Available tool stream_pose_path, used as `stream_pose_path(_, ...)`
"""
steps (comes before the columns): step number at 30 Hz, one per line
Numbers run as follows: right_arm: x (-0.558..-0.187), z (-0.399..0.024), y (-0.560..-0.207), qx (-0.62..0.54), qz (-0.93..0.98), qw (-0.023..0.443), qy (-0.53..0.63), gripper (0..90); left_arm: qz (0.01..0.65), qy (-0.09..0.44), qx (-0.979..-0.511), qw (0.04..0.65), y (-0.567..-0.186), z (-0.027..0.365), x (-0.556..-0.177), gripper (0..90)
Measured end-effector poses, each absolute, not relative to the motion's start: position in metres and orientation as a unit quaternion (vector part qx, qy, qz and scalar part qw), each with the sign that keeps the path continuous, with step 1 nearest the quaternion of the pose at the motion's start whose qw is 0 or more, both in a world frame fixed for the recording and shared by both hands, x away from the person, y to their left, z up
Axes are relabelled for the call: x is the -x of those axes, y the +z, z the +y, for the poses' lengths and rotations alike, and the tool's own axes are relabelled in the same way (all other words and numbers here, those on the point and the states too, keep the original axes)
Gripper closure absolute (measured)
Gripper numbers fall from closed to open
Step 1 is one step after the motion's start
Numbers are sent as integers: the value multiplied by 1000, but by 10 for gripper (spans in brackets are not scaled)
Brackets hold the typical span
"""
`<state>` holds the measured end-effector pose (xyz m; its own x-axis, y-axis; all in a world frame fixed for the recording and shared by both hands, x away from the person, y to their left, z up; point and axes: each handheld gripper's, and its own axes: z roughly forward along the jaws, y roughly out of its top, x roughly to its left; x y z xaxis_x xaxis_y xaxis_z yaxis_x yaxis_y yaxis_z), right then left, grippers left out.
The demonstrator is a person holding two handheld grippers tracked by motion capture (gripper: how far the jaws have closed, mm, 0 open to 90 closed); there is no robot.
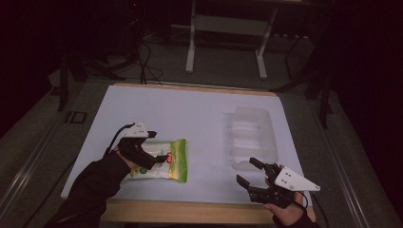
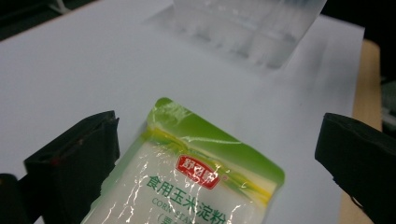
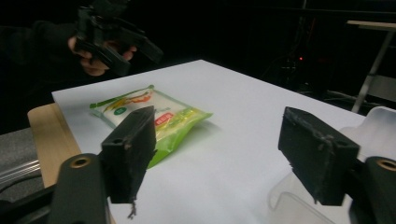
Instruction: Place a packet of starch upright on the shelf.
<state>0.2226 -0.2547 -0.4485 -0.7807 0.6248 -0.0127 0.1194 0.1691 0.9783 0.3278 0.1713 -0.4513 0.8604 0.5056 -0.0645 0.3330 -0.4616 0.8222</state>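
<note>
A green and white pouch of corn starch [image 1: 164, 163] lies flat on the white sheet [image 1: 190, 114], near the front left. My left gripper [image 1: 157, 146] hovers over the pouch's left part, open, its jaws wide apart and clear of the pouch [image 2: 196, 186] beneath them. In the right gripper view that left gripper [image 3: 122, 45] hangs in a hand above the pouch [image 3: 154, 114]. My right gripper [image 1: 248, 172] is at the front right, open with nothing between its fingers, just in front of the clear plastic tray [image 1: 252, 137]. Its jaws [image 3: 219, 130] point across the sheet towards the pouch.
The clear tray [image 2: 252, 28] has several moulded compartments and stands at the right of the sheet [image 3: 243, 107]. The wooden table edge [image 1: 190, 211] runs along the front. Behind the table are a white stand's legs [image 1: 191, 52] and cables on the floor.
</note>
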Motion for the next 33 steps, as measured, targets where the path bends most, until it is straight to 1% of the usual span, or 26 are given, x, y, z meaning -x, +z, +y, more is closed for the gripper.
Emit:
stream_pose_path(1, -223, -254, -450, -253, 739, 206, 589, 270, 242, 92, -853, 453, -454, 168, -333, 38)
stream_pose_path(6, -223, -252, -452, -247, 745, 203, 585, 270, 238, 86, -859, 445, -458, 161, -343, 81)
stream_pose_path(7, -223, -251, -452, -247, 746, 203, 585, 270, 238, 86, -859, 445, -458, 161, -343, 81)
stream_pose_path(8, -223, -251, -452, -246, 747, 198, 585, 274, 242, 85, -864, 432, -460, 155, -353, 86)
stream_pose_path(11, -223, -251, -453, -246, 747, 196, 586, 274, 245, 78, -870, 421, -464, 152, -364, 89)
stream_pose_path(13, -223, -252, -453, -246, 747, 195, 587, 274, 245, 78, -870, 421, -464, 152, -364, 89)
stream_pose_path(14, -223, -252, -453, -247, 748, 192, 585, 273, 244, 74, -878, 405, -469, 149, -374, 88)
stream_pose_path(17, -224, -252, -454, -248, 748, 193, 584, 274, 241, 64, -882, 399, -473, 147, -380, 91)
stream_pose_path(20, -224, -252, -455, -251, 747, 188, 586, 273, 230, 60, -896, 376, -480, 144, -387, 109)
stream_pose_path(21, -224, -252, -455, -251, 748, 188, 585, 274, 229, 53, -899, 369, -482, 143, -390, 123)
stream_pose_path(24, -224, -251, -455, -250, 749, 186, 585, 273, 235, 37, -903, 357, -490, 143, -397, 129)
stream_pose_path(28, -223, -251, -456, -247, 751, 184, 584, 274, 237, 32, -907, 347, -502, 142, -406, 129)
stream_pose_path(29, -224, -251, -458, -248, 753, 181, 582, 274, 238, 23, -907, 347, -507, 142, -409, 132)
stream_pose_path(31, -224, -251, -458, -250, 752, 180, 582, 274, 238, 23, -907, 347, -507, 142, -409, 146)
stream_pose_path(33, -224, -251, -458, -252, 752, 178, 583, 274, 240, -1, -913, 330, -513, 138, -414, 152)
